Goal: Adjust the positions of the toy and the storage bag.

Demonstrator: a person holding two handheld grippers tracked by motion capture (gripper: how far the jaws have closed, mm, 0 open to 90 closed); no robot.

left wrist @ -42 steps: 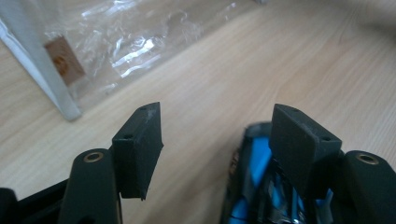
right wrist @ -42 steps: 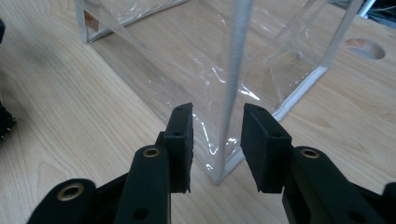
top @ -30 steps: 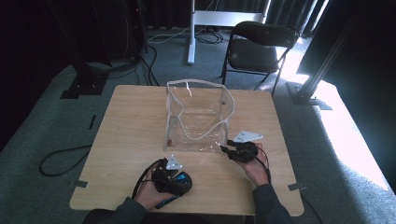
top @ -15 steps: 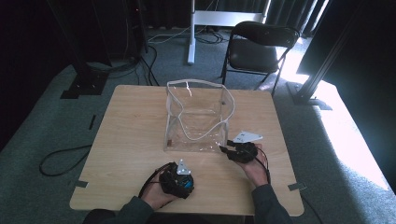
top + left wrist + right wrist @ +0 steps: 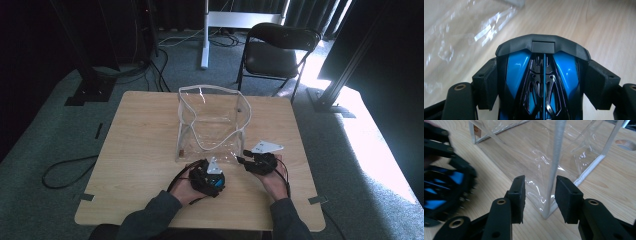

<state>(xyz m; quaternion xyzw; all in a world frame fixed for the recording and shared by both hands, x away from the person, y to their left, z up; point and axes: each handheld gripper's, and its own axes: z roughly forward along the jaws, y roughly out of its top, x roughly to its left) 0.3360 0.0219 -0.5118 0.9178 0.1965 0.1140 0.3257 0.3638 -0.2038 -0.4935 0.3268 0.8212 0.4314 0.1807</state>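
Clear bag (image 5: 212, 122) stands open on the table (image 5: 135, 150), its near corner edge between the right gripper's (image 5: 540, 195) parted, untouching jaws. Left gripper (image 5: 543, 82), clamped on a blue-black mouse (image 5: 541, 75), has carried it rightward toward the bag's front wall, ready for insertion.

Light wood-grain surface (image 5: 140, 150), matt, smooth-looking laminate. Clear soft plastic bag (image 5: 210, 125), glossy and crinkly with bright glints, edged in white woven-looking trim. Blue and black object (image 5: 541, 82) in the left gripper (image 5: 543, 77): hard plastic, shiny blue panels, glossy black ribs, matt dark grey front cap. Right gripper (image 5: 540, 192): matt black plastic arms, brass-coloured metal rivets, pads (image 5: 567, 195) of matt black, slightly rough rubber or foam. Grey carpet floor (image 5: 50, 140), rough.
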